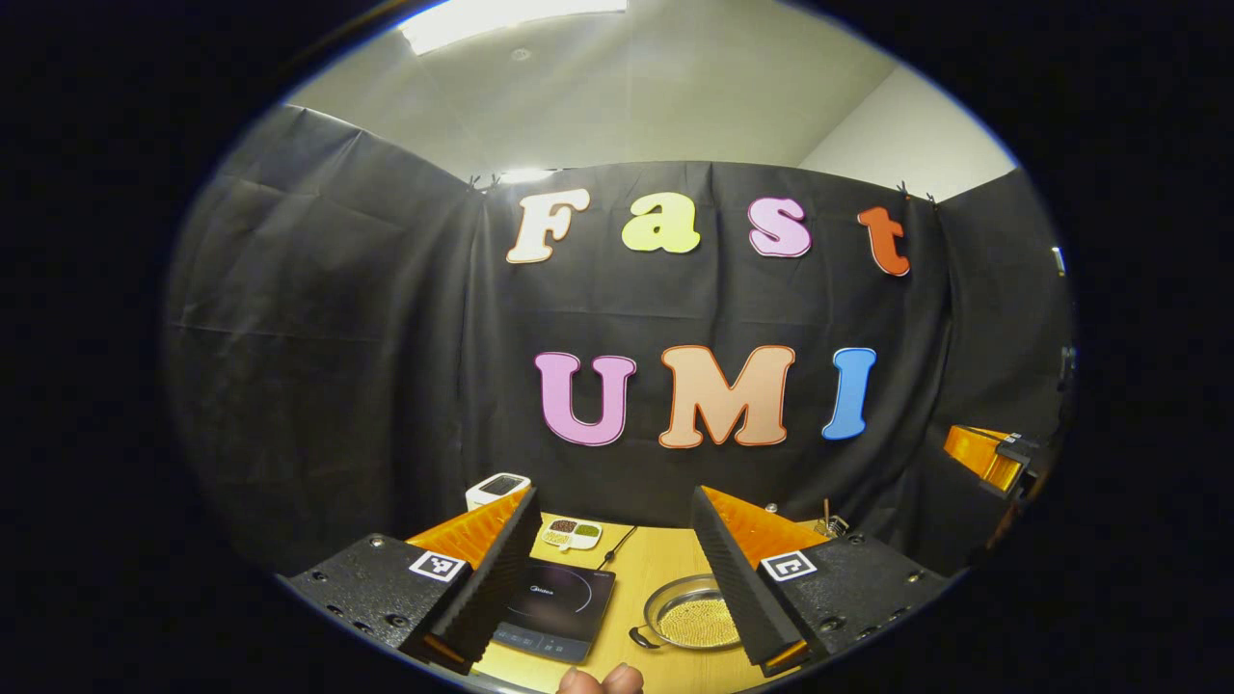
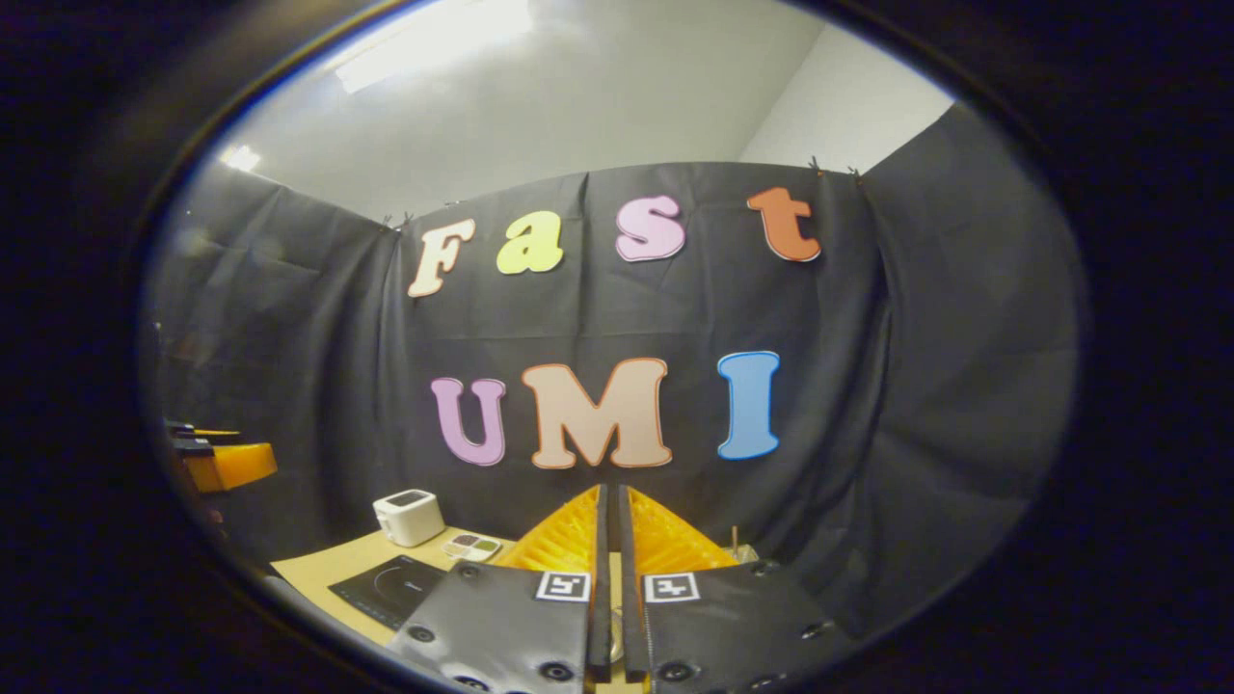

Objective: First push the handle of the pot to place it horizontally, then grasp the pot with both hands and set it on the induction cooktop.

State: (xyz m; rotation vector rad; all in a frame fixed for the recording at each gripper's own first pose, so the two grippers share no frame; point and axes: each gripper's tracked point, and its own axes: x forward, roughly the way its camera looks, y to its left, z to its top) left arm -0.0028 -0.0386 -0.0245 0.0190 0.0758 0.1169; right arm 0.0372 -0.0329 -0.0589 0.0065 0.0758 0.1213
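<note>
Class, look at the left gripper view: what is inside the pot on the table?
The pot holds a layer of small golden grains or beads; what they are is unclear. Its right side is covered by a finger of the left gripper, so that part is hidden.

Bright ceiling light (image 1: 511, 17) glares overhead; booth dim, edges fisheye-warped and soft.
</note>
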